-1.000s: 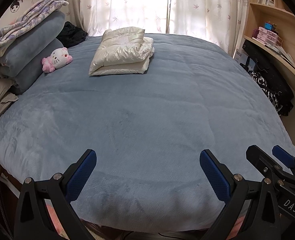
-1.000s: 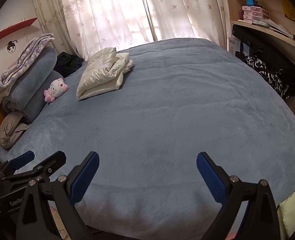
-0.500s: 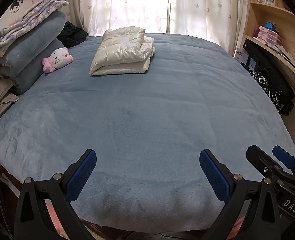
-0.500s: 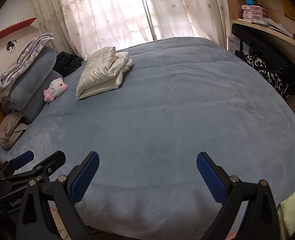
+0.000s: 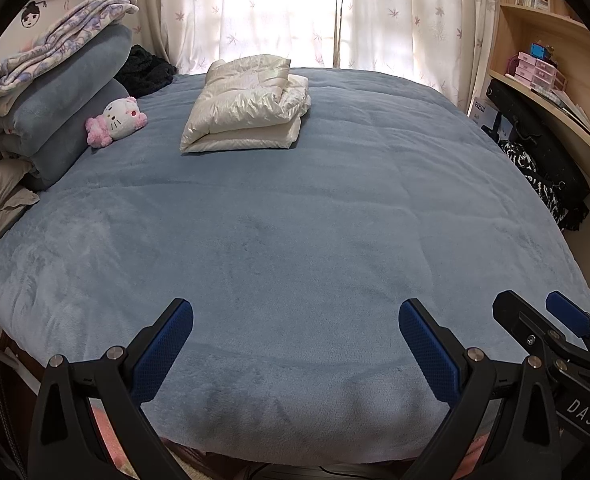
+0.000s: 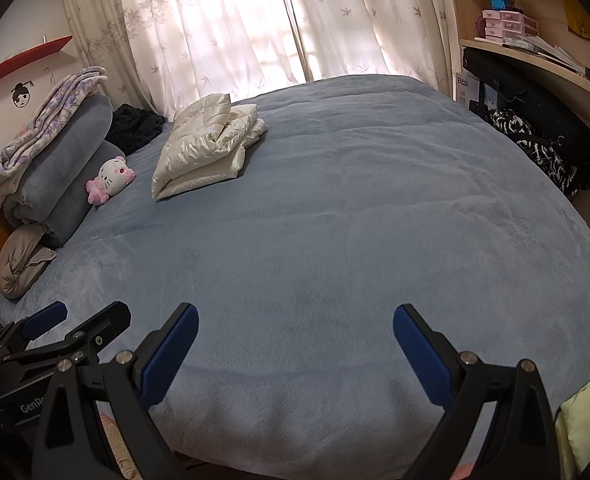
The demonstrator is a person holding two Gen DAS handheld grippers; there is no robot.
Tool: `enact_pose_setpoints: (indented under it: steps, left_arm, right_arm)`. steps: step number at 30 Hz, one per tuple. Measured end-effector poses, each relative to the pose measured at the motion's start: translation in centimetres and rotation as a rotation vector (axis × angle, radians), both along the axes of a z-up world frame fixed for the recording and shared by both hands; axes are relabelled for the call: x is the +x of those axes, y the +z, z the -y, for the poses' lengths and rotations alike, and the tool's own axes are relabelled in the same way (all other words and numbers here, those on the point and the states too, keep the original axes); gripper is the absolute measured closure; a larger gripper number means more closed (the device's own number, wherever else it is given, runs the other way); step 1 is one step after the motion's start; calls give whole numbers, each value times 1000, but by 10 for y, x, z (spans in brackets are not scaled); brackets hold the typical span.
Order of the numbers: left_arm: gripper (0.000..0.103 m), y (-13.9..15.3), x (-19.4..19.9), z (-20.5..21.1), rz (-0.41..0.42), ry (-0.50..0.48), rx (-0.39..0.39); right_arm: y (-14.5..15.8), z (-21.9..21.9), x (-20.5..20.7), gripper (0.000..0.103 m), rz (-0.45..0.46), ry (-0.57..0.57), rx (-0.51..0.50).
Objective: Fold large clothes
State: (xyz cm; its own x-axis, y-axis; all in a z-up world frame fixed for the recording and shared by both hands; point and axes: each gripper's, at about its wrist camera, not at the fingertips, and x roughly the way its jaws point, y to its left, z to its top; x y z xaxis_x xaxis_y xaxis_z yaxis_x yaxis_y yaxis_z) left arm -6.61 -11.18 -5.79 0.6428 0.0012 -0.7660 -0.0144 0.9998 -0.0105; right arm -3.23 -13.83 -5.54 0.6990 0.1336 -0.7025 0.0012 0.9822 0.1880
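A folded cream jacket (image 5: 247, 108) lies at the far left of the blue bed (image 5: 295, 240), well apart from both tongs. The left gripper (image 5: 295, 344) and right gripper (image 6: 295, 344) hover at the near edge, jaws spread wide, holding nothing. Left of the jacket sit a plush cat (image 5: 115, 120) and stacked blankets (image 5: 55, 92); nothing lies between. One gripper reads "DAS", the other, partly hidden, seemingly "GenRo".

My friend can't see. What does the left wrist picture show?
A folded cream puffy jacket lies far back on a bed with a blue fleece cover. The open left gripper hovers above the near edge, beside the right gripper.
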Motion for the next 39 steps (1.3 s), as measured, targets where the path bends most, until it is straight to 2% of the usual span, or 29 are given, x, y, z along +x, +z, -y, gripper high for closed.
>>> enact_pose_setpoints:
  steps: [39]
  left_arm:
    - [2, -3, -2, -3, -7, 8, 2]
  right_arm:
    - [-4, -5, -1, 5, -12, -2, 5]
